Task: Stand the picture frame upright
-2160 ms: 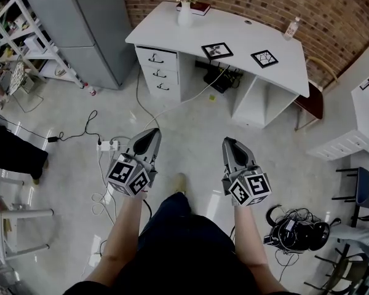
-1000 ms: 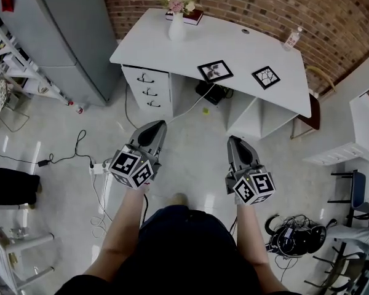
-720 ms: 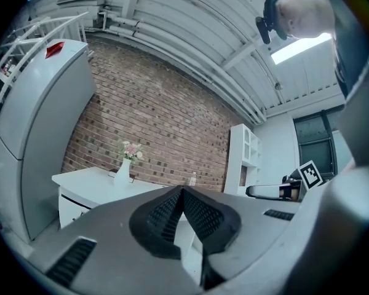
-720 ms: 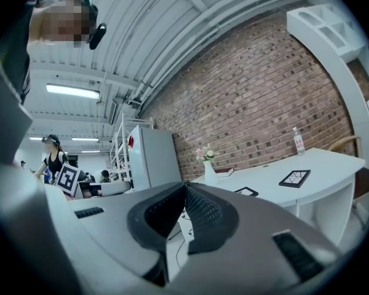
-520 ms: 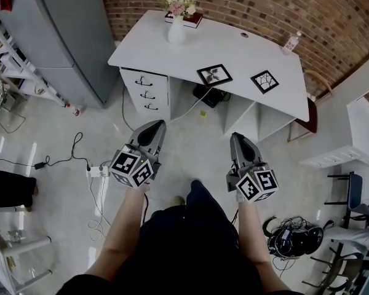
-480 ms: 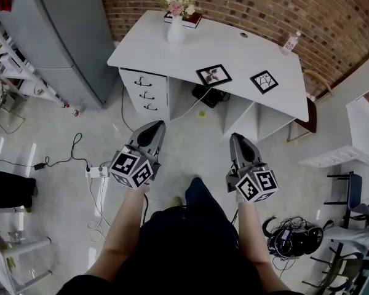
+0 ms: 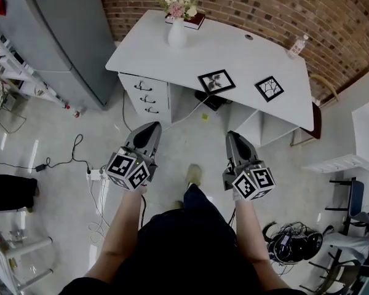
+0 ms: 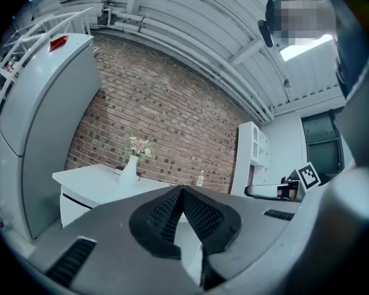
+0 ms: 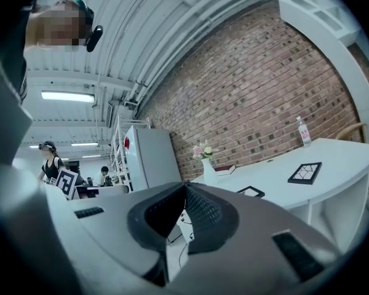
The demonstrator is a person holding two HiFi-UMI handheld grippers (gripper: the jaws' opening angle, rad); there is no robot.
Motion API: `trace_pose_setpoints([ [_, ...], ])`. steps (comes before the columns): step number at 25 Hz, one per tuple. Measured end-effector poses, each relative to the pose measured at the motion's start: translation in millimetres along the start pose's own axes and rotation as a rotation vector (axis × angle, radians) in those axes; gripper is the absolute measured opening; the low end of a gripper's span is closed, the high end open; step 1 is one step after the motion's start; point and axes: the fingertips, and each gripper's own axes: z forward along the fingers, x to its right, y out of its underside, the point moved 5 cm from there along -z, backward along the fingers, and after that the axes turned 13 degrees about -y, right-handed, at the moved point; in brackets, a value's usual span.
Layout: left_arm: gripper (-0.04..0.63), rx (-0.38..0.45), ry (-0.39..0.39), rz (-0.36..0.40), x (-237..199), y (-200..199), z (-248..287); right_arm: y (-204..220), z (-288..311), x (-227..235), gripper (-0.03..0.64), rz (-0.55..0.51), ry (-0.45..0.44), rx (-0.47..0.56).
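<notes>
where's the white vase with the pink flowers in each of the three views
Head view: the white vase of pink flowers is at top centre, near the left end of the white desk.
Left gripper view: left of centre, slightly below mid-height.
Right gripper view: just right of centre, slightly below mid-height.
Shared landmark: the white desk it stands on, backed by the red brick wall.

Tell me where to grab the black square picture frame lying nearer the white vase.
The black square picture frame lies flat on the white desk near its front edge, so only its thin rim offers a pinch. Likely take the near-side border, coming from the desk's front.
</notes>
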Motion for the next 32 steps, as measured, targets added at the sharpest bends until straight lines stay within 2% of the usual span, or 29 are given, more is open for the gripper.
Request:
trace_pose_setpoints([
  [6,0.001,-0.025,-0.003,-0.014,-7,1,43,3,41,35,0.006,0.029,-0.036,-0.034],
  [11,0.002,-0.099,0.042,-0.054,-8,18,81,12,68,66,0.006,0.06,-0.044,-0.075],
  [21,0.004,-0.243,0.083,-0.141,1,64,151,39,96,130,0.006,0.122,-0.043,-0.16],
  [28,0.021,-0.341,0.086,-0.248,9,102,191,64,106,171,0.006,0.145,-0.052,-0.214],
  [30,0.067,-0.36,0.09,-0.299,11,109,203,71,110,180,0.006,0.155,-0.061,-0.227],
  [32,0.067,-0.377,0.09,-0.355,11,116,213,77,113,187,0.006,0.168,-0.067,-0.234],
])
